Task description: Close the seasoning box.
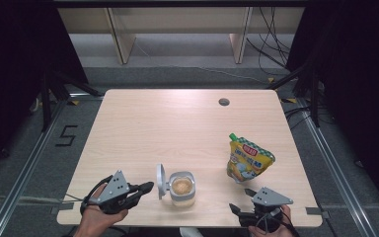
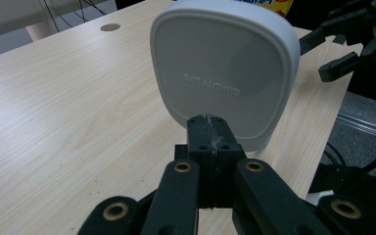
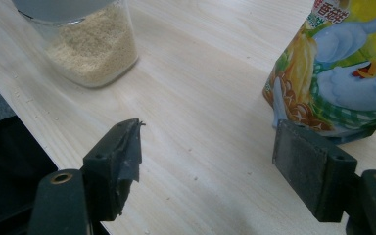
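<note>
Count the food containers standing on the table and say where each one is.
2. A clear jar of beige granules stands near the front edge, its white lid flipped open on its left. A yellow spouted pouch stands to its right, toward the right edge. Nothing seems hidden.

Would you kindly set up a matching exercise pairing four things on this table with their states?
1. left tongs
2. right tongs
3. jar lid
4. yellow pouch

a. flipped open, standing on edge
b. open, nothing between them
c. upright on the table
d. shut, just before the lid

Pairs: 1-d, 2-b, 3-a, 4-c
</note>
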`<action>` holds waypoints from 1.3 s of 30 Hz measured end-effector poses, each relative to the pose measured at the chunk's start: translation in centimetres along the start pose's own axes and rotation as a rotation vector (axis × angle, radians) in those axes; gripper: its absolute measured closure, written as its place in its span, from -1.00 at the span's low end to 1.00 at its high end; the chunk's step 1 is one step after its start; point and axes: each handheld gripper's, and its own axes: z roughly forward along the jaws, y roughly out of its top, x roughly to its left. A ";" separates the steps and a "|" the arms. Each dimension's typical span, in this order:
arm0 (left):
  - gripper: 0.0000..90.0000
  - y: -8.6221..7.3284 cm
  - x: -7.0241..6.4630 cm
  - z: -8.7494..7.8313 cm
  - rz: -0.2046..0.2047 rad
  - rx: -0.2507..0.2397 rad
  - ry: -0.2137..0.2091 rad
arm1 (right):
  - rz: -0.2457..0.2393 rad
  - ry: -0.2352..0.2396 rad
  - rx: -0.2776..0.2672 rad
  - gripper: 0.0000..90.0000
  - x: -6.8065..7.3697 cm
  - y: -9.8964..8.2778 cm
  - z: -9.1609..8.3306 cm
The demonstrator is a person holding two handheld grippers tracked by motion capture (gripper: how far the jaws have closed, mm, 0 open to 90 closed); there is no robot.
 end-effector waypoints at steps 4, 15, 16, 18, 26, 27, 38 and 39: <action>0.98 0.4 -0.1 0.2 0.014 -0.004 -0.015 | 0.000 0.001 -0.001 -0.39 0.0 0.0 0.0; 0.98 1.4 -0.8 1.0 0.018 -0.024 -0.029 | 0.002 -0.002 -0.003 -0.38 0.1 0.0 0.0; 0.98 1.4 -0.8 1.1 0.019 -0.020 -0.032 | -0.003 -0.002 -0.004 -0.38 0.0 0.0 0.0; 0.98 1.7 -1.0 1.3 0.029 -0.016 -0.032 | -0.003 -0.002 -0.004 -0.39 0.0 0.0 0.0; 0.97 2.1 -1.3 2.6 0.051 0.005 -0.054 | 0.000 0.013 0.012 -0.38 0.1 0.0 0.1; 0.97 2.1 -1.2 2.8 0.051 0.013 -0.052 | 0.002 0.013 0.010 -0.38 0.1 0.0 0.1; 0.95 2.2 -1.3 3.1 0.035 0.005 -0.058 | 0.009 0.013 0.011 -0.38 0.2 0.0 0.1; 0.95 2.2 -1.4 3.1 0.020 0.002 -0.065 | 0.007 0.013 0.010 -0.38 0.2 0.0 0.1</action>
